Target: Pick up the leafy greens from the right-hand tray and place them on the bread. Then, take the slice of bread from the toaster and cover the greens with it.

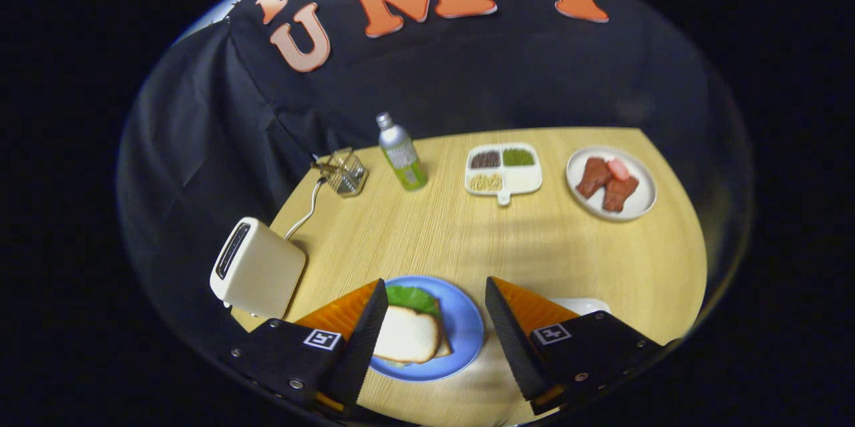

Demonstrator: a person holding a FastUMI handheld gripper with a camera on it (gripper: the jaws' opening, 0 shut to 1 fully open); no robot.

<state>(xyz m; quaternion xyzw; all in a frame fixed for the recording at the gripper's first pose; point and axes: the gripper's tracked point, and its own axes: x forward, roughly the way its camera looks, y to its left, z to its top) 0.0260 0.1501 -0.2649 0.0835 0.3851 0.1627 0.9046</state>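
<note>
- Tongs (437,297) gape wide, gripping nothing.
- Bread slice (407,335) covers greens (411,296) on blue plate (464,333) between the fingers.
- Toaster (257,268) perhaps overhangs the table (427,233) edge; bare wood ahead.

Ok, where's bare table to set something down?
The widest free patch lies mid-table, between the blue plate, toaster and divided tray. More room lies right of it, below the meat plate. The far edge is crowded: basket, bottle. The gripper is open over the blue plate.

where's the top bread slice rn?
Gripper view: the top bread slice lies on the greens on the blue plate, between the open hand-held gripper fingers, right of the toaster.
</note>
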